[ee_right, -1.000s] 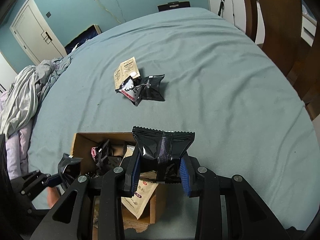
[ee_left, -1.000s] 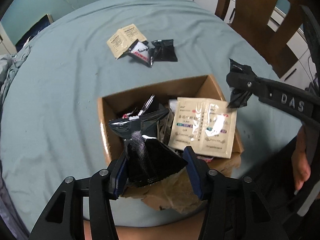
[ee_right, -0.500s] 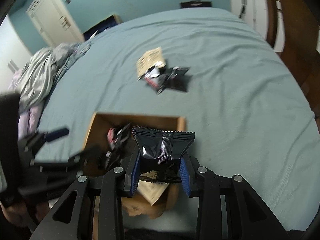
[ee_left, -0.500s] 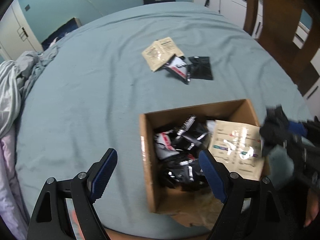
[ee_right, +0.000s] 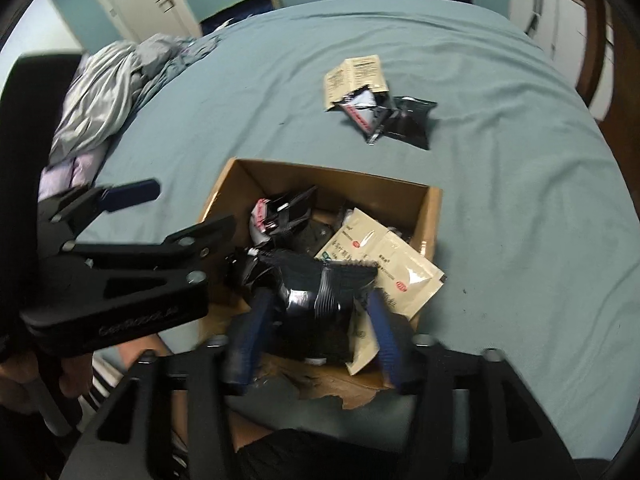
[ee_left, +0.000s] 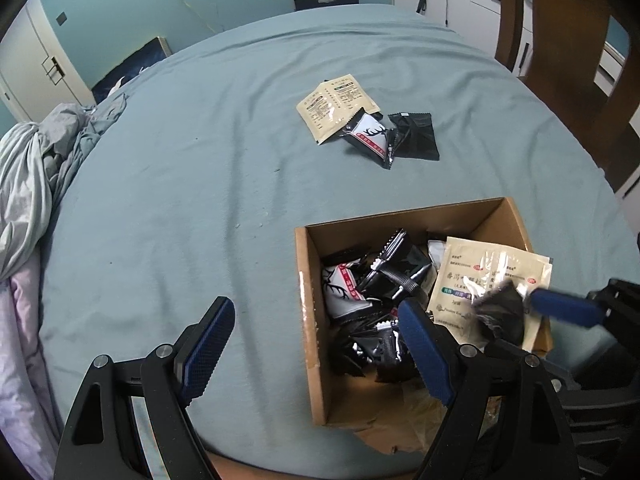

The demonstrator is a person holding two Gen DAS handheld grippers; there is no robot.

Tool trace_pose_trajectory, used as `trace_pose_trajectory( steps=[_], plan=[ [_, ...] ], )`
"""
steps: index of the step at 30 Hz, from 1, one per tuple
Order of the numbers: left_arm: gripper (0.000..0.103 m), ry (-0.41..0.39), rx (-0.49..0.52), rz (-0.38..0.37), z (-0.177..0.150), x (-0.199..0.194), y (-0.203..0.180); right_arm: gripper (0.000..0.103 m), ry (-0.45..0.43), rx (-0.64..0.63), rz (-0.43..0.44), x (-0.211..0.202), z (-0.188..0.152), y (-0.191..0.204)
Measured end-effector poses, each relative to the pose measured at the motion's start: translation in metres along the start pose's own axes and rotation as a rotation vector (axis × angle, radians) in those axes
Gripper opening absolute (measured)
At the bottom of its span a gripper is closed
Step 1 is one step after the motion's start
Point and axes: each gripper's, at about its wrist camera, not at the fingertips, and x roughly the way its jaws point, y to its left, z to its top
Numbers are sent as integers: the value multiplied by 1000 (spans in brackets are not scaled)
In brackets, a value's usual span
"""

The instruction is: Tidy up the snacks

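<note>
A brown cardboard box (ee_left: 308,300) (ee_right: 434,216) sits at the near edge of the blue-grey table and holds several black snack packets and a beige sachet (ee_left: 480,276) (ee_right: 384,256). My left gripper (ee_left: 316,344) (ee_right: 192,206) is open and empty over the box's left wall. My right gripper (ee_right: 318,316) (ee_left: 560,308) hangs over the box's near right corner. Its jaws are opening around a black packet (ee_right: 320,300) (ee_left: 500,312) that sits loose between the pads. Farther back on the table lie two beige sachets (ee_left: 336,108) (ee_right: 356,76), a black, white and red packet (ee_left: 370,136) (ee_right: 364,110) and a black packet (ee_left: 416,136) (ee_right: 412,120).
Crumpled grey clothes (ee_left: 36,168) (ee_right: 104,92) are piled at the table's left edge. A wooden chair (ee_left: 560,40) stands at the far right, with white cabinets behind it. A person's hand (ee_right: 24,380) holds the left gripper. The box's near flap is torn.
My left gripper let go of its black packet, which now lies in the box, and swung left with wide jaws. My right gripper carried its packet over the box and its jaws widened.
</note>
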Motion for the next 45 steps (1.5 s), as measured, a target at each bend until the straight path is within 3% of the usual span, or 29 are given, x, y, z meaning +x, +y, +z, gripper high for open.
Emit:
trace_pose_trajectory(
  steps=[1,4,14,23,45],
  plan=[
    [84,0,0,2,0,0,0,64,-16,14,-5,-2,0,-2],
    [85,4,-1,5,0,0,0,68,-52,49,-14,-8,0,-5],
    [86,-13,13,27,-1,-3,-1,68,-89,110,-27,-19,6,-17],
    [86,-18,25,29,2,-4,-5,68,-105,44,-105,-23,37,-42],
    [87,-28,113,28,9,-2,-28,68,-7,207,-82,37,107,-103]
  ],
)
